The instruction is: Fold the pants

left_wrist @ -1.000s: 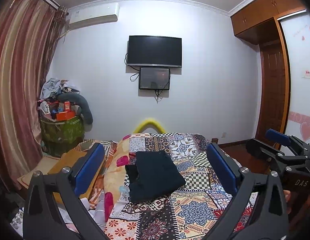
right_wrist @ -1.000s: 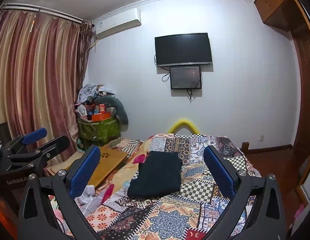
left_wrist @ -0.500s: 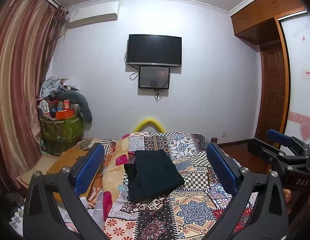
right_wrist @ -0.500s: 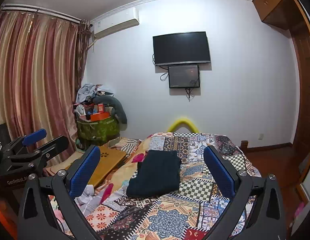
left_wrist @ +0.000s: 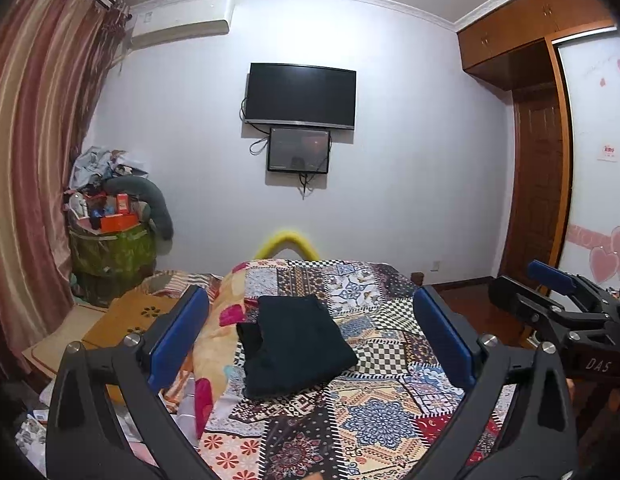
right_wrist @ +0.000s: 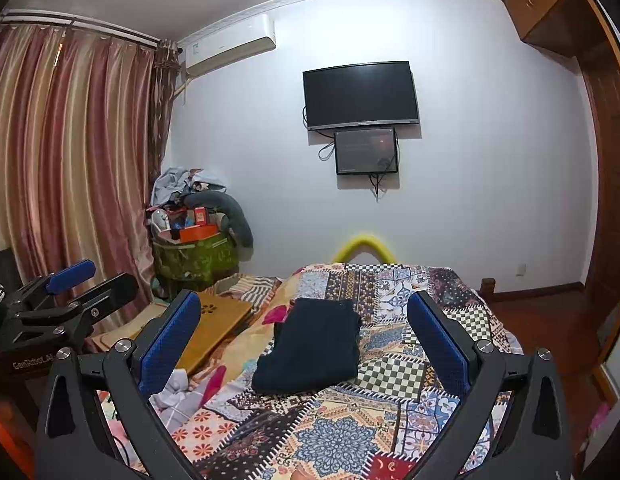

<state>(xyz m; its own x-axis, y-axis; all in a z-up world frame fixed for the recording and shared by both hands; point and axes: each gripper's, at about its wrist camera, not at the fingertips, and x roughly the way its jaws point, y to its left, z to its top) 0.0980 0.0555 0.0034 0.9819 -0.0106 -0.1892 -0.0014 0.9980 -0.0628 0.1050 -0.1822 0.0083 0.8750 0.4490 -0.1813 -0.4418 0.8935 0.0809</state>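
Dark pants (left_wrist: 293, 344) lie folded in a compact rectangle on the patchwork bedspread (left_wrist: 374, 408), toward the far middle of the bed; they also show in the right wrist view (right_wrist: 314, 348). My left gripper (left_wrist: 310, 336) is open and empty, held above the near part of the bed, apart from the pants. My right gripper (right_wrist: 303, 338) is open and empty too, also raised and clear of the pants. Each gripper shows at the edge of the other's view: the right gripper (left_wrist: 550, 296) and the left gripper (right_wrist: 77, 288).
A wooden lap desk (right_wrist: 217, 320) and loose cloths lie left of the bed. A full green bin (left_wrist: 109, 252) stands by the curtain (left_wrist: 25, 160). A TV (left_wrist: 299, 96) hangs on the far wall. A wooden wardrobe (left_wrist: 534, 184) stands at the right.
Both grippers have drifted slightly, so the view shifted a little. The pants lie unmoved and both grippers stay open.
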